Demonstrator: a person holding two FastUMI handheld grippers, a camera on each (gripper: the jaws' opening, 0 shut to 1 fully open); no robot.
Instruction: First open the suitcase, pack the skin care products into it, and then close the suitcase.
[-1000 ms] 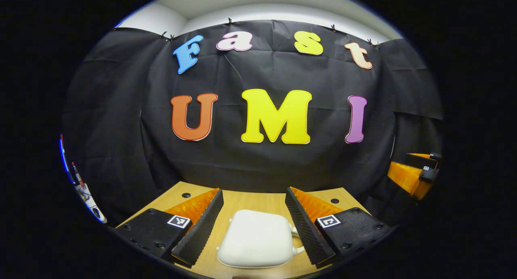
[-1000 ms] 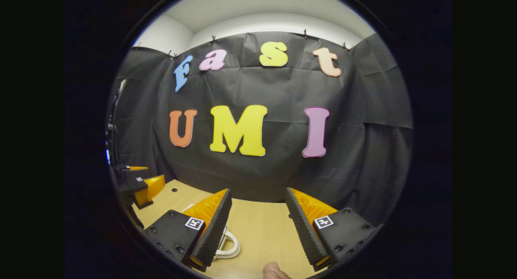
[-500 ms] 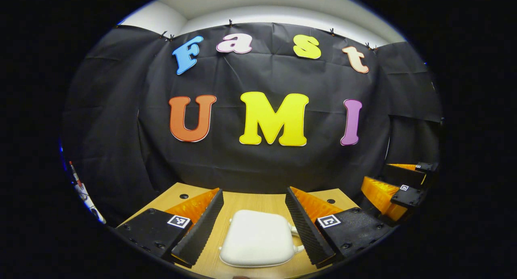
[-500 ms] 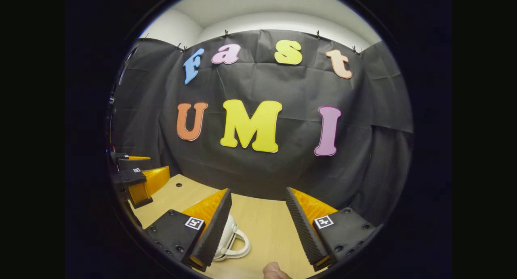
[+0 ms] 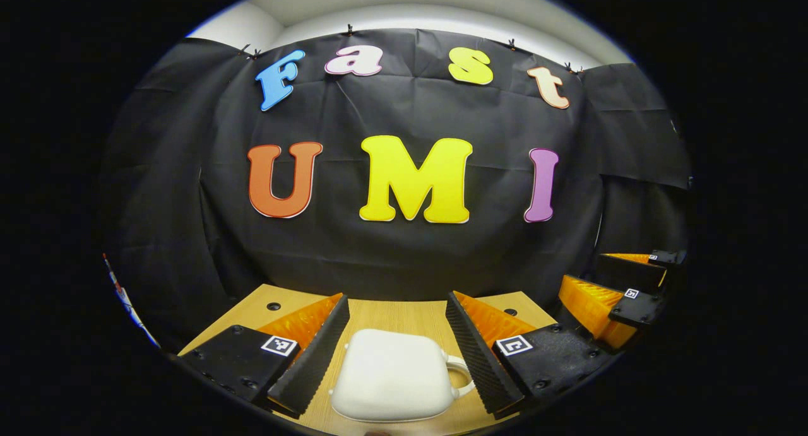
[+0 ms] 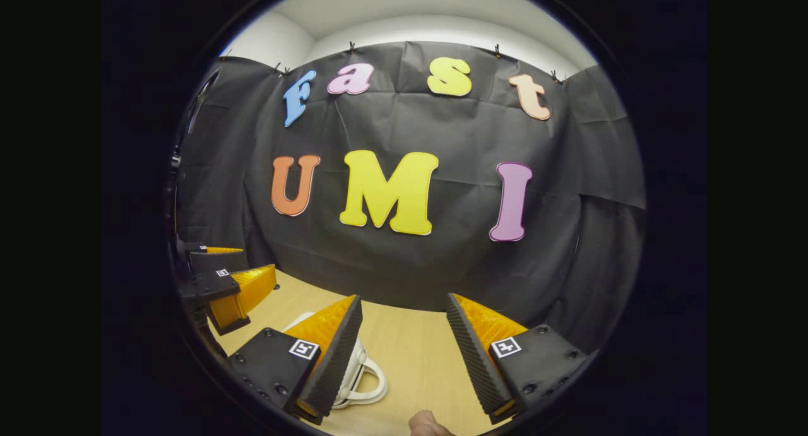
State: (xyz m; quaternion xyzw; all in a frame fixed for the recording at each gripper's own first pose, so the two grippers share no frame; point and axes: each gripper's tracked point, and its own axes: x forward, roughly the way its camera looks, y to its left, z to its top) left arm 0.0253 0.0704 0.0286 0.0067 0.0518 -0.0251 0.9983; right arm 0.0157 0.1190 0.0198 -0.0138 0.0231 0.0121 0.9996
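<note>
A small white suitcase (image 5: 391, 376) lies closed on the wooden table (image 5: 385, 313), its handle (image 5: 461, 373) pointing right. My left gripper (image 5: 396, 302) stands open above it, one finger on each side, neither touching it. In the right gripper view, my right gripper (image 6: 403, 298) is open over bare tabletop. The suitcase handle (image 6: 371, 385) peeks out from behind its left finger (image 6: 334, 354). Each view shows the other gripper off to the side: the right one (image 5: 593, 278) and the left one (image 6: 255, 260).
The table (image 6: 410, 354) ends at the black cloth wall just behind it. Small round holes (image 5: 273, 306) mark the back of the tabletop. A person's fingertip (image 6: 429, 426) shows at the bottom edge of the right gripper view.
The suitcase has drifted slightly left between my left fingers, and more of its handle shows. The right gripper has come closer beside the left one. Both stay open.
</note>
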